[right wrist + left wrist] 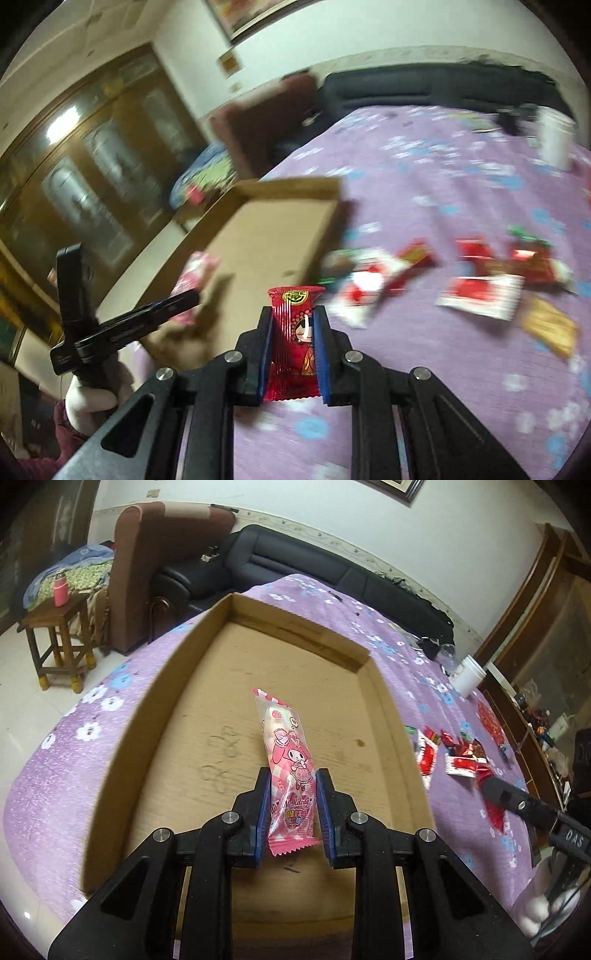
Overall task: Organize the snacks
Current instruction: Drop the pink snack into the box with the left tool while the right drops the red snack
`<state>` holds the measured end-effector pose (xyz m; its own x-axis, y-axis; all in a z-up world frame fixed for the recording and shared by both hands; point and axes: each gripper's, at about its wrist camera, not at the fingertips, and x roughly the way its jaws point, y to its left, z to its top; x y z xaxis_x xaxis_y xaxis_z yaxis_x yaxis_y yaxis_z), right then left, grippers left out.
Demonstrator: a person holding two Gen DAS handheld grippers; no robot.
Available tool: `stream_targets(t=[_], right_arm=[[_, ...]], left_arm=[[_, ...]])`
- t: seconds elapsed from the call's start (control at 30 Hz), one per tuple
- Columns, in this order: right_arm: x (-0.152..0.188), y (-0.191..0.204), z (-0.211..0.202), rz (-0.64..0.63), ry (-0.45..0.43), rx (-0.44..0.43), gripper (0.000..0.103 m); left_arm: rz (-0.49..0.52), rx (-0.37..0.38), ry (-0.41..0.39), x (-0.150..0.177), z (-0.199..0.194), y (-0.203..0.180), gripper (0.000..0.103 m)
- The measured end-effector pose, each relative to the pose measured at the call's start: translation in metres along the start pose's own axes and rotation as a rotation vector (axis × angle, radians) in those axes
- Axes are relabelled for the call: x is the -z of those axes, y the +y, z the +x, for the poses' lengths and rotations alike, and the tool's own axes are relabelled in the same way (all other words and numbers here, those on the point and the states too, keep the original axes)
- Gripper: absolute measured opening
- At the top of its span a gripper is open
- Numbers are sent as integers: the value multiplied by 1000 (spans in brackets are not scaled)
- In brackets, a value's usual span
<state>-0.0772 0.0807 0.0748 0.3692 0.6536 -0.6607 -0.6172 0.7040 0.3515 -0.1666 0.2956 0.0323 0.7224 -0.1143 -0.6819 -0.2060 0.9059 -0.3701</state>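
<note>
Spreading under everything: a purple flower-printed cloth (92, 760) over the desk. Lying on it as the landmark: a shallow, open brown cardboard tray (162, 716), its floor looking bare.

Hanging over the middle of the tray: the left tool (291, 775), blue pads clamped on the lower half of a long pink cartoon-printed snack packet (286, 746), the upper half sticking out free beyond the fingertips.

Approaching the tray's near right corner: the right tool (293, 314), pads clamped on a small red foil snack packet (293, 325), hanging above the cloth and not yet over the tray. Blurring heavily, this view.

Waiting on the cloth just right of the tray: a loose scatter of red and white wrapped snacks (476, 291).

Risks, as judgements only:
- Crowding both tools toward the same tray at once; knocking one tool or packet against the other.
- Gripping slick wrapper rather than contents; the long pink packet swinging or sliding out, landing crooked.
- Letting go of the red packet too early, short of the rim, and dropping it on the cloth beside the tray.
- Clipping the low cardboard wall and shoving the light tray across the cloth toward the scattered snacks.
</note>
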Motion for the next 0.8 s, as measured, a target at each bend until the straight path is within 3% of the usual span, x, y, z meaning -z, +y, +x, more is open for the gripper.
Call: stream_targets(t=[0.13, 0.23, 0.37, 0.43, 0.53, 0.63, 0.73, 0.8], right_arm=[[-4, 30, 41, -43, 72, -34, 23], [-7, 47, 69, -68, 120, -44, 23], [-4, 58, 95, -83, 156, -38, 24], [-4, 62, 100, -86, 161, -28, 29], [-6, 56, 91, -77, 149, -37, 38], [-11, 40, 61, -61, 66, -14, 47], [-20, 6, 28, -8, -29, 79, 49], [-27, -22, 18, 49, -46, 148, 50]], left_arm=[[4, -23, -9, -3, -1, 10, 23], [0, -7, -6, -4, -1, 14, 23], [-10, 27, 6, -6, -2, 19, 33], [-18, 45, 8, -6, -4, 20, 33], [-47, 69, -9, -8, -12, 24, 33], [-75, 86, -58, -9, -28, 29, 33], [-96, 100, -101, -10, -41, 31, 33], [-104, 110, -112, -9, -46, 30, 33]])
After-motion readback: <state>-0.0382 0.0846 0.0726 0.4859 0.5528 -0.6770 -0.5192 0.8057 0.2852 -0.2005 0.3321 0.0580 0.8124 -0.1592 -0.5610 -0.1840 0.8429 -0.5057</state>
